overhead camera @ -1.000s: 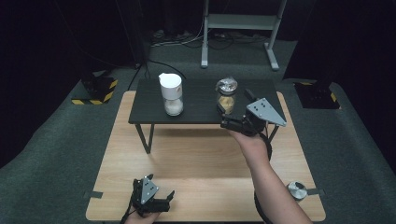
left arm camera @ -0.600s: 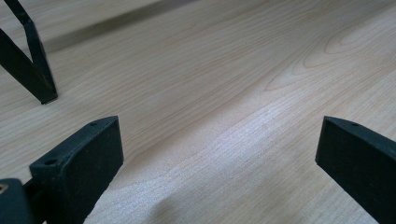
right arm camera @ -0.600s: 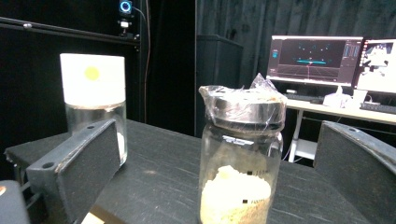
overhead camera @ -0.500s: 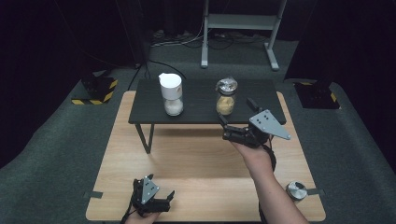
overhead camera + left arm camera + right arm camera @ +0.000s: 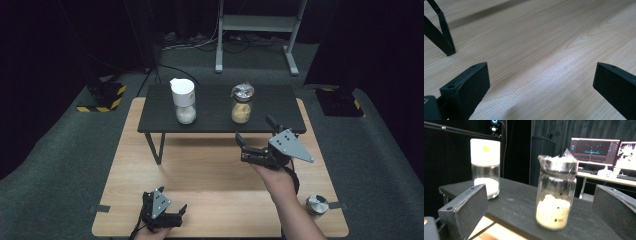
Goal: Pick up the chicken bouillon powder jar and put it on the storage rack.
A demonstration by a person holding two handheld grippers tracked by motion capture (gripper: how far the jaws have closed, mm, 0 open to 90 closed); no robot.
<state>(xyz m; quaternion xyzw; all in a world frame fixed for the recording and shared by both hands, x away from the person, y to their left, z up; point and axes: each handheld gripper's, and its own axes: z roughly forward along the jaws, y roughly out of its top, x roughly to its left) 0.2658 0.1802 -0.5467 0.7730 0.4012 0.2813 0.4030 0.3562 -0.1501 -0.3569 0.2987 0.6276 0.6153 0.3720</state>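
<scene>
Fingers [image 5: 464,207] of the right gripper [image 5: 256,146] stand released, wide apart, in front of the jar of yellowish grains [image 5: 555,195], not touching it. That jar stands upright on the small black counter [image 5: 210,120], well apart from the white-capped jar [image 5: 183,101]. Near the wooden counter's [image 5: 210,170] front edge, the left gripper [image 5: 167,215] rests with fingers released over bare wood.

A recording lab or studio: black curtains [image 5: 60,55] enclose a grey carpeted floor [image 5: 65,165], cables [image 5: 200,42] trail behind, hazard-taped stand bases [image 5: 102,97] flank the table, and computer monitors [image 5: 594,150] glow on a desk.
</scene>
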